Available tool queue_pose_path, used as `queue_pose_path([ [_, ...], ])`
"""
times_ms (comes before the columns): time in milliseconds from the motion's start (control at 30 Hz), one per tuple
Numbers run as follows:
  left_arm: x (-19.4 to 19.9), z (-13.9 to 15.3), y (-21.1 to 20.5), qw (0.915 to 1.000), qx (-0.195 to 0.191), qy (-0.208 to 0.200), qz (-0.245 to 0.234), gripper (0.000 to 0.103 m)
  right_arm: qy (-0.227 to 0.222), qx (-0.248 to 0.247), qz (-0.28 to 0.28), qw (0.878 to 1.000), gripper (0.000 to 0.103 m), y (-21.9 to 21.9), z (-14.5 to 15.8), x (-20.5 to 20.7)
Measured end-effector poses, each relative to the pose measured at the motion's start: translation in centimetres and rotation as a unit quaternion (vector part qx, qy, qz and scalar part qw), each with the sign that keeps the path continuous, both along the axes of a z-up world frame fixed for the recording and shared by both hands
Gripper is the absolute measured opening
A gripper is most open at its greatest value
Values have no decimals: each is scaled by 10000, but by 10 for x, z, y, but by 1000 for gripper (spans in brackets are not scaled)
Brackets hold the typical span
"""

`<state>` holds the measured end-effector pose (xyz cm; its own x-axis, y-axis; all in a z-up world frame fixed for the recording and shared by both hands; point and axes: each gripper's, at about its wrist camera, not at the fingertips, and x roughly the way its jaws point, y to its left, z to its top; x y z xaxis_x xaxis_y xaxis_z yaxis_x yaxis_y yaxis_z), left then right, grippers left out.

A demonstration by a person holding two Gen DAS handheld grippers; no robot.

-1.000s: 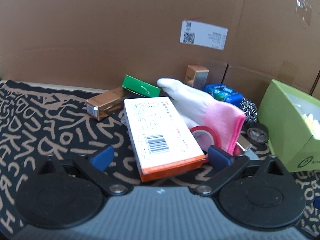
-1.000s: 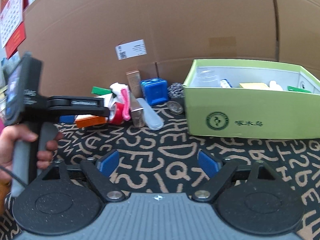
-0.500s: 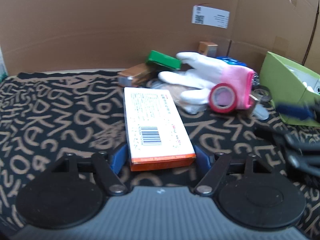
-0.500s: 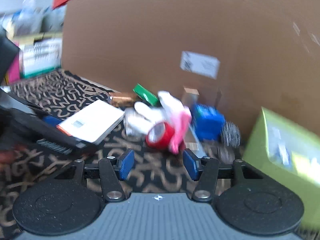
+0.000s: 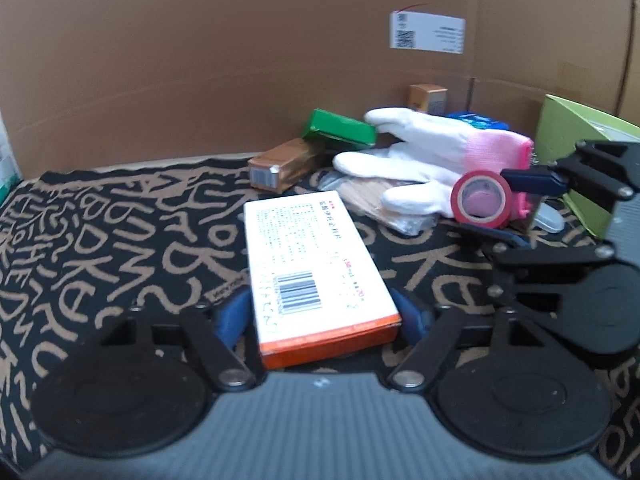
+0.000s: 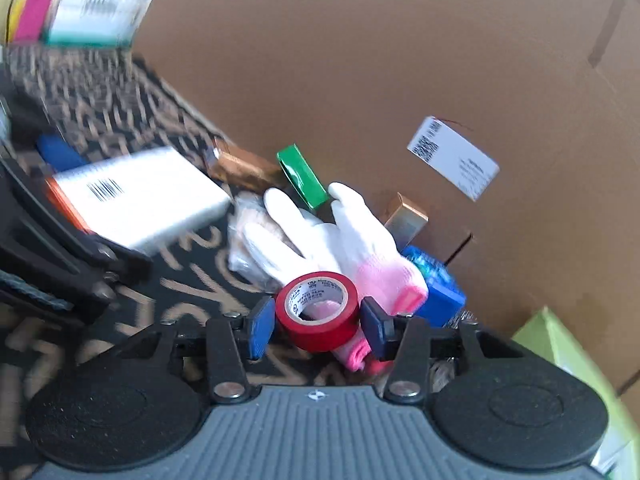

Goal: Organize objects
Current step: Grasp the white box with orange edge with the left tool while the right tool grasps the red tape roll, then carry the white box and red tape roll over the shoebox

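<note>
The left gripper (image 5: 324,316) is clamping the near end of a white and orange medicine box (image 5: 316,272), its blue pads pressing both long sides while the box is lying flat over the letter-patterned black cloth (image 5: 100,240). The right gripper (image 6: 318,322) is straddling a red tape roll (image 6: 318,310), pads sitting just beside or against its sides; whether they are squeezing it cannot be told. The roll is leaning on the pink cuff of a white glove (image 6: 340,232), beside a green carton (image 6: 302,176) and a copper-coloured box (image 6: 244,168).
</note>
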<state>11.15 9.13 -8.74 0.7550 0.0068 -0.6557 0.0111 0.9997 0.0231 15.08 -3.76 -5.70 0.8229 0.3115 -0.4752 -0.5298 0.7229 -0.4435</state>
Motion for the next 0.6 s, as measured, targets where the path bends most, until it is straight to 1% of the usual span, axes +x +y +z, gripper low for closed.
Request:
queue_pose_path([
  [67,-4,2,-1,9998,11,61,-173,73,572,601,-95,9965,51,-16,13,-6],
  [133,-13,2,-5,9989,-17,116,-450,73,1310,1277,-277,9827,51,-39,22,-12],
  [200,-25,3,-10,9967,-53,164,-788,73,1838,1731,-417,9667,51,-63,24,-24],
  [233,-30,3,-12,9954,-66,179,-943,73,1995,1872,-469,9607,51,-73,23,-32],
  [300,-34,3,-15,9949,-21,198,-993,75,2183,2083,-560,9518,52,-89,18,-47],
  [333,-33,3,-15,9954,17,185,-945,77,2198,2141,-609,9498,52,-94,16,-54],
  [367,-30,4,-16,9964,83,167,-830,80,2151,2190,-657,9494,55,-97,14,-60],
  [400,-27,5,-16,9974,160,155,-685,85,2099,2198,-707,9501,57,-99,12,-66],
  [433,-24,5,-16,9981,211,129,-567,86,2050,2184,-746,9512,59,-100,11,-70],
  [533,-14,7,-18,9984,236,109,-502,89,1948,2167,-783,9534,59,-101,9,-70],
  [600,-11,6,-23,9984,360,78,-439,89,1881,2154,-775,9551,59,-101,10,-70],
])
